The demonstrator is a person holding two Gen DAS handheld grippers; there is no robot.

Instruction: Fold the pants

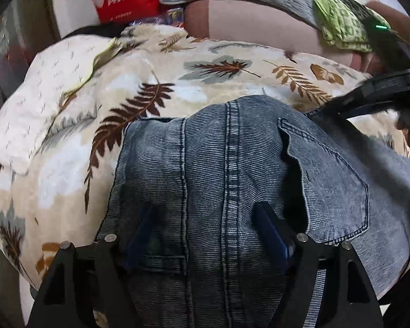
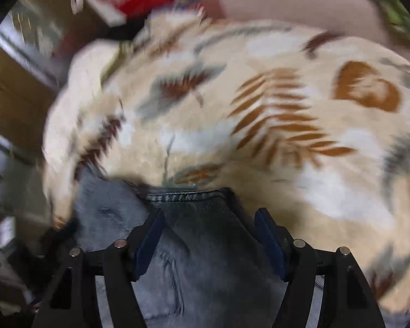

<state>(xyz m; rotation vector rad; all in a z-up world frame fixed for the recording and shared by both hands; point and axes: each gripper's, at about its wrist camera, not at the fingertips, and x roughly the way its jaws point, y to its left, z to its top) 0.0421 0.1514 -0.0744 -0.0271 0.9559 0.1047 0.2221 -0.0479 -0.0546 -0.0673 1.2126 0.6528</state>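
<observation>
We're over the bed now, and the jeans [image 1: 232, 191] lie bunched on the leaf-print blanket [image 1: 150, 87], seat side up, with the centre seam and a back pocket [image 1: 328, 180] facing us. Our left gripper [image 1: 207, 218] hangs above the seat, jaws wide, straddling the seam with no pad pressing on the denim. Our right gripper [image 2: 209, 227] shows in a badly smeared view, jaws part open on either side of a stitched denim edge [image 2: 183, 195]; nothing looks pinched there, though the blur makes us cautious.

We judge the fold is under way, with cloth laid over and now needing to be squared. To do it well, we'd keep both jaws clear of the fabric and check that the stitched edge sits parallel to the layer beneath. If we regrip, let's take the thick hem or waistband, not the loose pocket flap, which gapes open. The soft blanket will ruck if we drag, so lift, carry, set down.
</observation>
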